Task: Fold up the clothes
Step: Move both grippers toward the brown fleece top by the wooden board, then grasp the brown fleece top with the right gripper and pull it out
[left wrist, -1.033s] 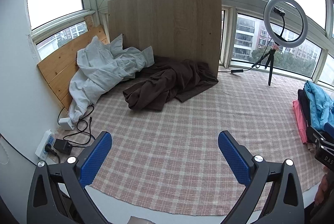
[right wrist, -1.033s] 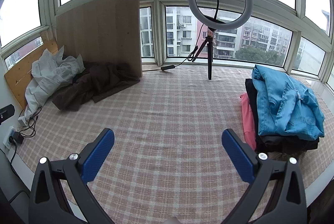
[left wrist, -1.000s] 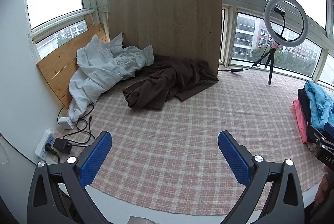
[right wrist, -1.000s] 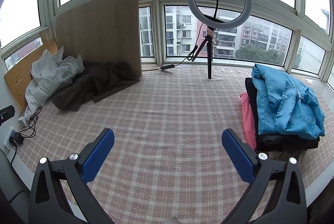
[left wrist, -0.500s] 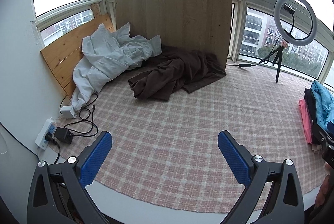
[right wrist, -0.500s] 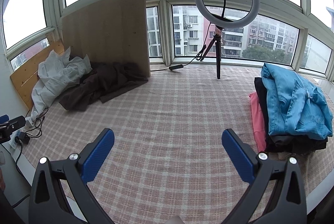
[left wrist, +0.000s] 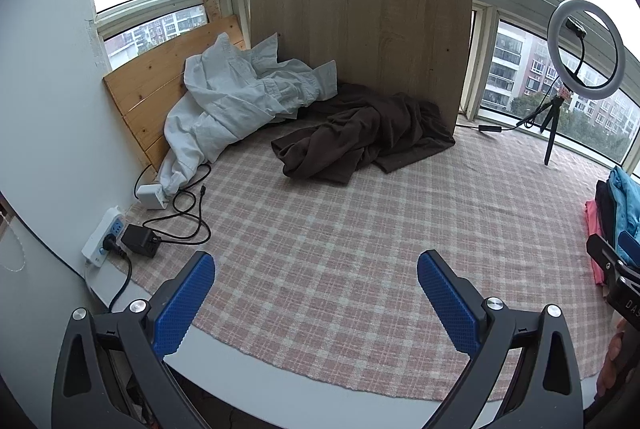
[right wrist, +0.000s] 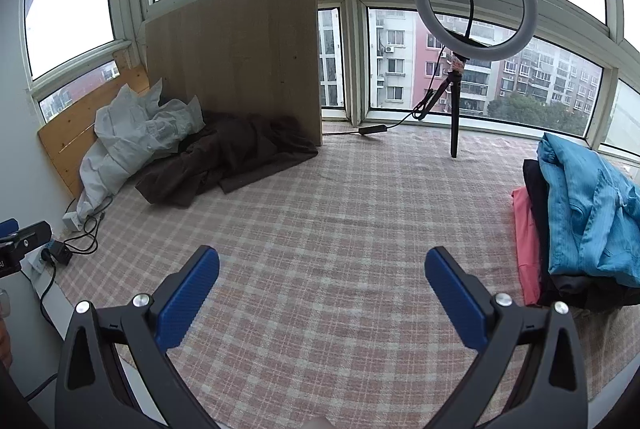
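A crumpled dark brown garment (left wrist: 368, 137) lies at the far side of the checked cloth (left wrist: 340, 249), against the upright wooden board (left wrist: 360, 37). A crumpled pale grey-white garment (left wrist: 232, 97) lies to its left. Both show in the right wrist view, brown (right wrist: 224, 161) and white (right wrist: 136, 137). A stack of folded clothes with a blue one on top (right wrist: 588, 209) sits at the right. My left gripper (left wrist: 316, 289) is open and empty above the cloth's near edge. My right gripper (right wrist: 322, 285) is open and empty too.
A ring light on a tripod (right wrist: 472, 29) stands at the far right by the windows. A power strip (left wrist: 102, 237), a black adapter (left wrist: 140, 241) and cables lie at the left edge by the wall. A pine board (left wrist: 148, 97) leans behind the white garment.
Both grippers have moved left and a little forward; the crumpled garments appear nearer and more central in the left view. Both stay open and empty.
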`<control>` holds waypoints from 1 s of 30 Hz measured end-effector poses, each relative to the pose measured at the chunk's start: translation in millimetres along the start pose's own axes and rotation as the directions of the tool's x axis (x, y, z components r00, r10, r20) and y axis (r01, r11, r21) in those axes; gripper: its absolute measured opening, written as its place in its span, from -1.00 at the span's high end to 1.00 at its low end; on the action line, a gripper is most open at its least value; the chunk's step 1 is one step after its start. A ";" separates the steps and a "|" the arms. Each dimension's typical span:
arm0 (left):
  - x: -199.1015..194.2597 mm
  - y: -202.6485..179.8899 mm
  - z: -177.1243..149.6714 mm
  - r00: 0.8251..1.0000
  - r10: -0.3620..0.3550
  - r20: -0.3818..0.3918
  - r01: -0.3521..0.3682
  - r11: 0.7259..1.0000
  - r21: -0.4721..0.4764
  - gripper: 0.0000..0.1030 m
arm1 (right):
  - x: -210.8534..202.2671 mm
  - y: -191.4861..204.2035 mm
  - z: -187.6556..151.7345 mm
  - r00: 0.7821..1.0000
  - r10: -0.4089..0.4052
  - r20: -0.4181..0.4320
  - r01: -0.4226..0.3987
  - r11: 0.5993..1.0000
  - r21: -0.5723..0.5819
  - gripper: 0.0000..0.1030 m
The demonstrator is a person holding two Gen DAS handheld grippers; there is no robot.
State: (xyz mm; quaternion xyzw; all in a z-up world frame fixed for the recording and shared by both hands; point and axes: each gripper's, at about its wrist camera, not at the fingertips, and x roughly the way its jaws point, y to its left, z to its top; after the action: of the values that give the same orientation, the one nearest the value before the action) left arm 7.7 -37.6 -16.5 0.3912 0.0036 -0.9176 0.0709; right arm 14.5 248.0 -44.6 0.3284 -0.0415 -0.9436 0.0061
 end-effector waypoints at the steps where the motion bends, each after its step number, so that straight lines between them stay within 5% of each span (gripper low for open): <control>1: 0.4 1.7 -0.6 1.000 0.009 -0.001 -0.009 1.000 -0.001 -0.97 | 1.5 1.8 0.1 1.000 0.009 0.000 -0.009 1.000 0.001 -1.00; 19: 39.3 71.6 28.5 1.000 0.024 -0.018 -0.023 1.000 0.017 -0.89 | 50.1 55.3 16.9 0.991 0.107 -0.079 -0.105 0.994 0.019 -1.00; 30: 98.5 171.9 114.4 0.999 0.017 0.050 -0.016 1.000 -0.021 -0.91 | 166.4 139.9 121.8 0.999 0.048 -0.023 -0.048 0.999 -0.008 -1.00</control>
State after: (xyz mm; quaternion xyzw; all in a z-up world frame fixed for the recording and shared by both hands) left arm -118.9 -227.4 0.5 0.3671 0.0081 -0.9265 0.0827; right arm -193.7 111.2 -41.1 0.3382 -0.0452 -0.9395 0.0307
